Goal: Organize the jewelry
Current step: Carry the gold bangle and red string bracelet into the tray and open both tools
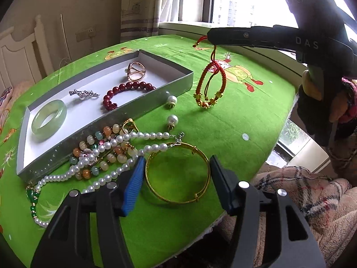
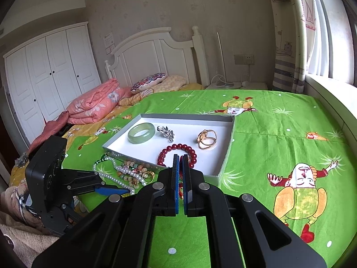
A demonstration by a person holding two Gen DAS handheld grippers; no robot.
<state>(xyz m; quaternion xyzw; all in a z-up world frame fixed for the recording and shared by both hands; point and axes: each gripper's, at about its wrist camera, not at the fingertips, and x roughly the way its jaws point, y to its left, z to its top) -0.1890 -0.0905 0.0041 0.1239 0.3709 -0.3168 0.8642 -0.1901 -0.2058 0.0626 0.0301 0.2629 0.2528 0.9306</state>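
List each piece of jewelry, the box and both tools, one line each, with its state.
Box: open, no lid.
Jade bangle: flat in box.
Silver brooch: in box.
Red bead bracelet: in box.
Gold ring: in box.
Gold bangle: flat on cloth, between left tool fingers, ungripped.
Pearl necklace: tangled outside box.
Pearl earrings: loose on cloth.
Red cord bracelet: dangling from shut right tool.

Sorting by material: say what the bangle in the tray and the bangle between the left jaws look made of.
Tray bangle: likely jade or glass, being pale green, translucent and glossy. Gold bangle, lying between the open left gripper's jaws: thin polished yellow metal with bright glints; whether gold or plated cannot be told.
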